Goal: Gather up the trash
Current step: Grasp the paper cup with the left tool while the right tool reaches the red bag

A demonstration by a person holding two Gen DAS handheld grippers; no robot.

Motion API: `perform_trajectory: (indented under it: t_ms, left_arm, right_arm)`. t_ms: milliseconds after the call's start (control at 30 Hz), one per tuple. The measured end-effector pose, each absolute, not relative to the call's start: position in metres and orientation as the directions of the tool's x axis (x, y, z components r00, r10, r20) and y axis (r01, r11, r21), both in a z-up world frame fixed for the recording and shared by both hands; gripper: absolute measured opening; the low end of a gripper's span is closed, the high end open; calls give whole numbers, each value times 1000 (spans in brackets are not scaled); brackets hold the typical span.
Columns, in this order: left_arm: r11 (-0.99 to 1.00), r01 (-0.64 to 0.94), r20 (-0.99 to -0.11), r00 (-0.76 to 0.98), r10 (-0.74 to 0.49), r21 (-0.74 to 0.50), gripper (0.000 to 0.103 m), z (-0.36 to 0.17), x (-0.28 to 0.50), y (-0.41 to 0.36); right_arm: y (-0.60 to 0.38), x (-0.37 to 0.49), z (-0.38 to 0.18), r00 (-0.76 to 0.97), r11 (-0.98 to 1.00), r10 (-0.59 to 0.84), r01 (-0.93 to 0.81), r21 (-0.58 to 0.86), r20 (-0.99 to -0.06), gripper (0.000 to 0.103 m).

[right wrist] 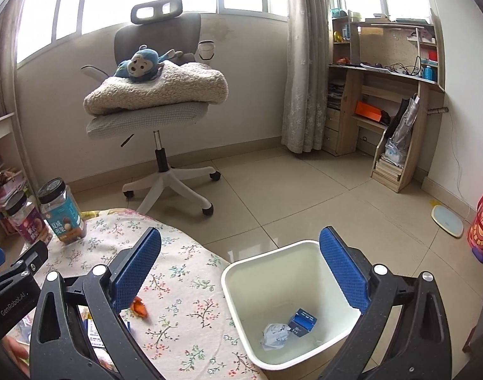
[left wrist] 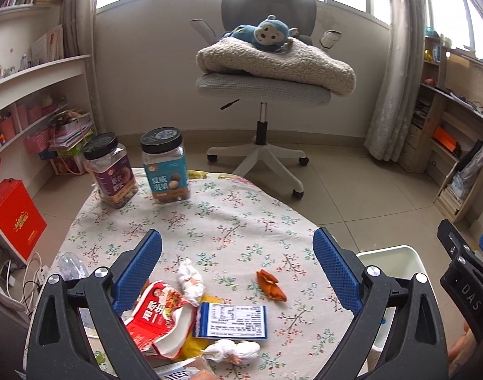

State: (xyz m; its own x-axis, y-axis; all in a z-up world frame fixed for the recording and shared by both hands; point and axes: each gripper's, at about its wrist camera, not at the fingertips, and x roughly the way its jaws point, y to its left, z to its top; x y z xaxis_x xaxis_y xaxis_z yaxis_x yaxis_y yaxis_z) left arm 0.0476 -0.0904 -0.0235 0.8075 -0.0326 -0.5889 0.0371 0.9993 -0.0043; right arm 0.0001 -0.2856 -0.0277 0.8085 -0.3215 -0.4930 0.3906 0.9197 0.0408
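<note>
Left gripper (left wrist: 238,272): spread, empty, lower frame, above counter (left wrist: 228,221) litter. Tissue wad (left wrist: 190,280), orange wrapper (left wrist: 270,286): light, soft; pinch mid-bulk. Right gripper (right wrist: 241,269): spread, over bin (right wrist: 241,300), lower right.

Floral-clothed table (left wrist: 228,221), two snack jars (left wrist: 140,171) at its far edge, wrappers (left wrist: 165,310), tissues (left wrist: 190,277), orange scrap (left wrist: 270,286) nearer.

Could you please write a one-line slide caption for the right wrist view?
Open right hand-held gripper poised over a white bin holding crumpled paper and a blue box.
</note>
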Motion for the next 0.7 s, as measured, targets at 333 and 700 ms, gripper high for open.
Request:
perform_trajectory:
  t_ms: [333,700]
  left_arm:
    - [988,-152,-648,754,113,-4,93,-38,58,-11]
    - [953,-300,-813,563,149,-32,93,-76,66,80]
  right_arm:
    - [-217,31,-39,821,965,-192,258,49,-538,96]
    - [-151,58,-63,789,993,-88,119,10,-608,96]
